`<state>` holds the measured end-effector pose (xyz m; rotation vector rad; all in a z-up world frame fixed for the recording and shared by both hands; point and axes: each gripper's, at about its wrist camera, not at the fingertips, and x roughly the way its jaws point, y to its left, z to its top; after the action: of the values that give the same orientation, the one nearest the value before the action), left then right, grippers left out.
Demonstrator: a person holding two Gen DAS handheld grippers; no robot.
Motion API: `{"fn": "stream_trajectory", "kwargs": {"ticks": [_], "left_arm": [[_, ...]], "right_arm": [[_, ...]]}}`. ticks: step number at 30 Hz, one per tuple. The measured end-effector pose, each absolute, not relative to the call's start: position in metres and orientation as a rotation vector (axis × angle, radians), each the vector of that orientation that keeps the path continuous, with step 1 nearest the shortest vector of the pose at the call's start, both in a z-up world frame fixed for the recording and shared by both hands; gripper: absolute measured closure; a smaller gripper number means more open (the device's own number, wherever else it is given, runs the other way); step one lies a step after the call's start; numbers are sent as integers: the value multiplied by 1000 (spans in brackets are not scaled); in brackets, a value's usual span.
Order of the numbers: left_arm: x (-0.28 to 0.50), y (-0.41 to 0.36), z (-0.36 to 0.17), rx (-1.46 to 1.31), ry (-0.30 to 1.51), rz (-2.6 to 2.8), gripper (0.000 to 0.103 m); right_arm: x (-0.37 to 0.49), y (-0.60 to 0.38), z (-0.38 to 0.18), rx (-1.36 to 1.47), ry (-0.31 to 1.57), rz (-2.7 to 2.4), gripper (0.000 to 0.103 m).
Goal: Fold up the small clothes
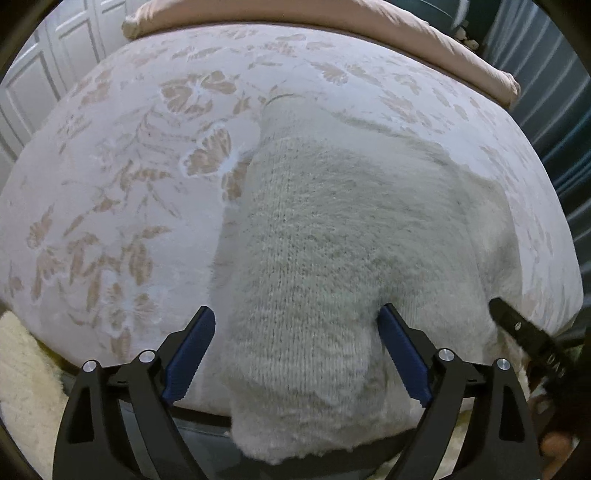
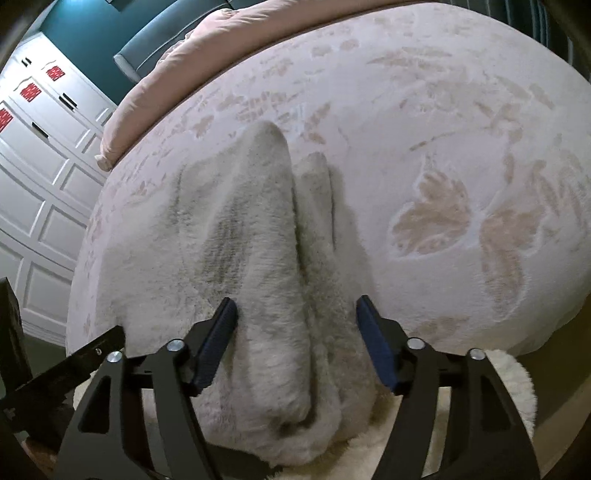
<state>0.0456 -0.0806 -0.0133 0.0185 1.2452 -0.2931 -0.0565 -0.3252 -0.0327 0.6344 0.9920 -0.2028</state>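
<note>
A fuzzy off-white knitted garment (image 1: 332, 221) lies on a bed with a pale flowered cover (image 1: 129, 184). Its near end hangs over the bed's front edge. My left gripper (image 1: 295, 310) stands wide open astride that end. The left pad is clear of the knit and the right pad is at its side. In the right wrist view the garment (image 2: 251, 221) shows long lengthwise folds. My right gripper (image 2: 297, 300) is open around the folded bulk, which lies between its blue pads (image 2: 216, 343) unpinched. Each gripper's black finger shows at the other view's edge (image 1: 524, 332) (image 2: 92, 350).
A pink duvet (image 1: 332, 22) is bunched along the far edge of the bed. White panelled wardrobe doors (image 2: 44, 184) stand to the left. A fluffy cream rug (image 2: 517, 387) lies on the floor below the bed's front edge. Teal curtains (image 1: 554, 110) hang on the right.
</note>
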Motion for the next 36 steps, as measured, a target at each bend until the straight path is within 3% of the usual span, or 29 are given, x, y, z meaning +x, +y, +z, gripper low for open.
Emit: {"fn": "stream_trajectory", "kwargs": {"ticks": [12,13,22,36], "left_arm": [[55,-98,-21,19,1235,-260,9],[56,-99,-22,19,1232,-253,5],[59,-107,-34,9,1214,-239,5],[60,-114,-42,17,1146,-249,5]], "right_arm": [[-47,-328,-51,707,970,-106,27],[-46,-329,-52,711,968,-100,26],[-38,-330,-61,757,956,-45,18],[-22,-331,-65,761,925,8,16]]}}
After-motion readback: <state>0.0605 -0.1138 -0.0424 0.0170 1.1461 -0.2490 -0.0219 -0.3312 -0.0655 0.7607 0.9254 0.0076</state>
